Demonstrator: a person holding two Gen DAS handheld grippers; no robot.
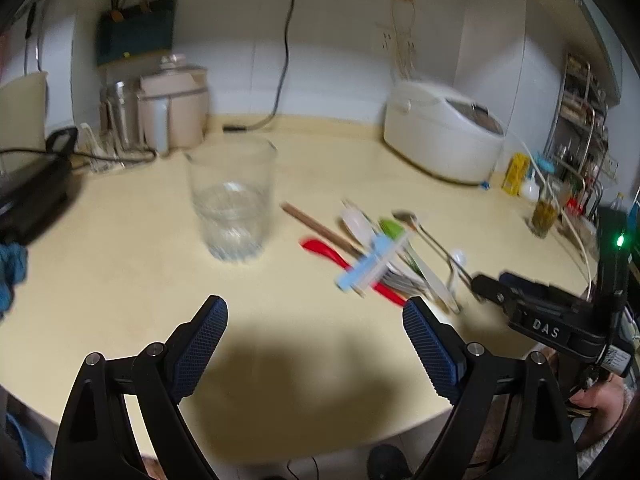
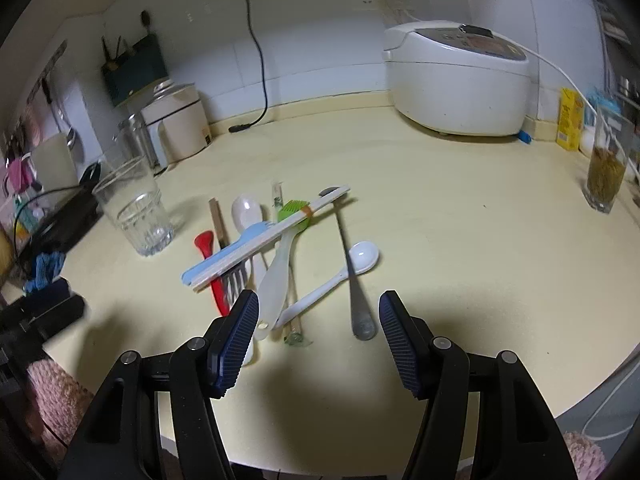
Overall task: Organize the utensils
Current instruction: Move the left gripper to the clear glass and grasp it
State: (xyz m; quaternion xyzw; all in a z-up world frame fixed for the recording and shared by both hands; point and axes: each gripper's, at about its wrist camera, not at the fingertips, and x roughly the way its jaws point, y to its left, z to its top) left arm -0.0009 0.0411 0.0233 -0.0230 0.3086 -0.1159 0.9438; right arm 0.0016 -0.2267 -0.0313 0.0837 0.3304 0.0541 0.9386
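in the left wrist view, the left gripper point(image 1: 315, 314) hung over the near edge of the pale yellow counter point(image 1: 120, 272) with its jaws wide apart and nothing between them. an empty glass point(image 1: 232, 200) stood upright ahead of it. to the right lay the blurred pile of utensils point(image 1: 380, 256), and the right gripper point(image 1: 532, 312) reached in from that side.

in the right wrist view, the right gripper point(image 2: 318, 312) was also spread wide and empty, just short of the pile. a metal spoon point(image 2: 352, 264) lay between its fingers, crossed by a white spoon point(image 2: 332, 280). a pair of chopsticks point(image 2: 272, 236) rested across a blue fork point(image 2: 224, 252), a red spoon point(image 2: 212, 268) and a green brush point(image 2: 294, 210). the glass point(image 2: 134, 210) stood left of the pile, a rice cooker point(image 2: 456, 80) at the back.
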